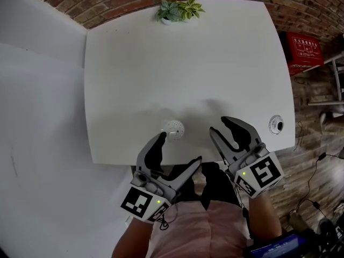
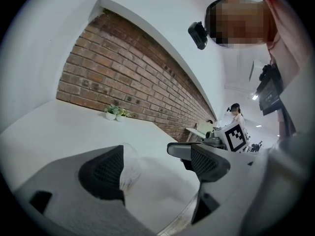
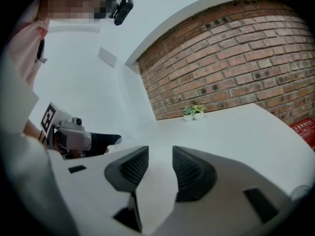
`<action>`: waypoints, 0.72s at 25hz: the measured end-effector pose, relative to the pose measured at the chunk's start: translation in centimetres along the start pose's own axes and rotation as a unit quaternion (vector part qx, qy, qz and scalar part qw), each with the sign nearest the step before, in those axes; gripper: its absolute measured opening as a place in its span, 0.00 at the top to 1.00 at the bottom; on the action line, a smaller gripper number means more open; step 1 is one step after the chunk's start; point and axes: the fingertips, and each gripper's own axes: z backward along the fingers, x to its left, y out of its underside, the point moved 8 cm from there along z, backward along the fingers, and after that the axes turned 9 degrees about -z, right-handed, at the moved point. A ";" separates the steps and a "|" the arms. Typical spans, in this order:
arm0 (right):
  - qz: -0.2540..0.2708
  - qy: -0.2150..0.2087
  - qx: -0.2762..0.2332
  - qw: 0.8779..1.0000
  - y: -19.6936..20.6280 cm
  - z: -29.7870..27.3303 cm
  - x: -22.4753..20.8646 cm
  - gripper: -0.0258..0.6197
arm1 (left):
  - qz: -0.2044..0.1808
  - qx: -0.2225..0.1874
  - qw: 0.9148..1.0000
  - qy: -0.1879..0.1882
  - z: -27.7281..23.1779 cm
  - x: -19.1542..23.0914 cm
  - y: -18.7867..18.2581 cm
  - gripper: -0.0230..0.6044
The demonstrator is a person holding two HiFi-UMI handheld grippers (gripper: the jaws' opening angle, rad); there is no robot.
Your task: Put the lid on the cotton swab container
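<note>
- Cotton swab container (image 1: 173, 128) stands near the front edge of the white table (image 1: 134, 63). It is clear, and the pale swab heads show at its top, so it looks uncovered.
- The step in hand appears to be the very start. No lid is on the container and neither tool holds one.
- The left gripper (image 1: 179, 148) is nearest. Its jaws are spread wide, and the tip of one reaches just beside the container. In the left gripper view the container sits close against that jaw's inner side, but I cannot tell whether they touch. Nothing is clamped.
- The right gripper (image 1: 218, 124) hovers further right over the table edge, apart from the container. Its jaws are parted about halfway, with only bare table showing between them.
- A small round piece (image 1: 276, 124) lies at the table's right edge, beyond the right gripper. It may be the lid, though it is too small to be sure.
- The next move would call for the right gripper to fetch the lid. The left could close lightly on the container to steady it, since something this light would likely slide or tip if nudged.
</note>
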 end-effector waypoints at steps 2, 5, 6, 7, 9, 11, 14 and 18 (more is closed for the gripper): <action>-0.001 0.001 -0.001 1.000 0.0 0.1 -0.1 0.72 | -0.002 0.003 1.000 0.001 -0.2 -0.1 0.1 0.27; -0.002 0.002 -0.001 1.000 0.0 0.3 -0.4 0.72 | 0.003 0.010 1.000 0.003 -0.5 -0.4 0.2 0.27; -0.002 0.002 -0.001 1.000 0.1 0.4 -0.5 0.72 | 0.005 0.012 1.000 0.004 -0.6 -0.5 0.2 0.27; -0.003 0.003 -0.001 1.000 0.1 0.4 -0.6 0.72 | 0.004 0.013 1.000 0.005 -0.7 -0.5 0.3 0.27; -0.004 0.003 0.000 1.000 0.2 0.5 -0.7 0.72 | 0.001 0.012 1.000 0.006 -0.9 -0.5 0.5 0.27; -0.004 0.003 0.000 1.000 0.2 0.5 -0.9 0.72 | 0.003 0.014 1.000 0.007 -1.1 -0.6 0.7 0.27; -0.005 0.003 0.002 1.000 0.3 0.5 -1.1 0.72 | 0.005 0.018 1.000 0.009 -1.3 -0.7 1.0 0.27; -0.004 0.003 0.001 1.000 0.2 0.5 -1.3 0.72 | 0.008 0.023 1.000 0.010 -1.5 -0.7 1.3 0.27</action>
